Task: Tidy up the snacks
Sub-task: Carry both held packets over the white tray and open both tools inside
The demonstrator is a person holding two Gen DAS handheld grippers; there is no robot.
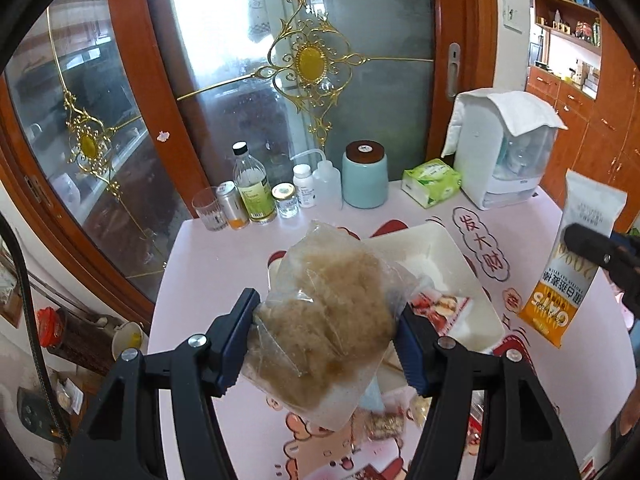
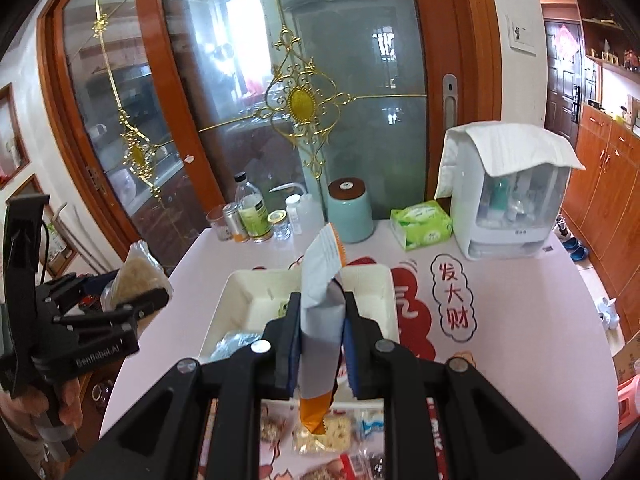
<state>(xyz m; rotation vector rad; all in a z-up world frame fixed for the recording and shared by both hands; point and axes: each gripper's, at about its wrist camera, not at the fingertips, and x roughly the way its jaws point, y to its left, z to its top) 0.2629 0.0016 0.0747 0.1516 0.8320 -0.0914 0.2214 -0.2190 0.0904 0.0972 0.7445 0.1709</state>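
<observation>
My left gripper (image 1: 324, 340) is shut on a clear bag of brown floss-like snack (image 1: 328, 316), held up above the pink table. The same bag (image 2: 134, 276) and left gripper (image 2: 120, 304) show at the left of the right wrist view. My right gripper (image 2: 322, 340) is shut on a long white and orange oats packet (image 2: 322, 308), held upright; this packet (image 1: 572, 264) hangs at the right edge of the left wrist view. A white rectangular tray (image 2: 384, 280) lies on the table below both, with a red-printed snack pack (image 1: 440, 308) inside. Several small snack packs (image 2: 324, 432) lie on the table's near side.
Along the back of the table stand a glass (image 1: 208, 210), bottles and jars (image 1: 254, 188), a teal canister (image 1: 365, 178), a green tissue pack (image 1: 431, 182) and a white cloth-covered cabinet (image 1: 506, 148). Glass sliding doors (image 1: 312, 60) rise behind. A person's hand (image 2: 60, 404) grips the left tool.
</observation>
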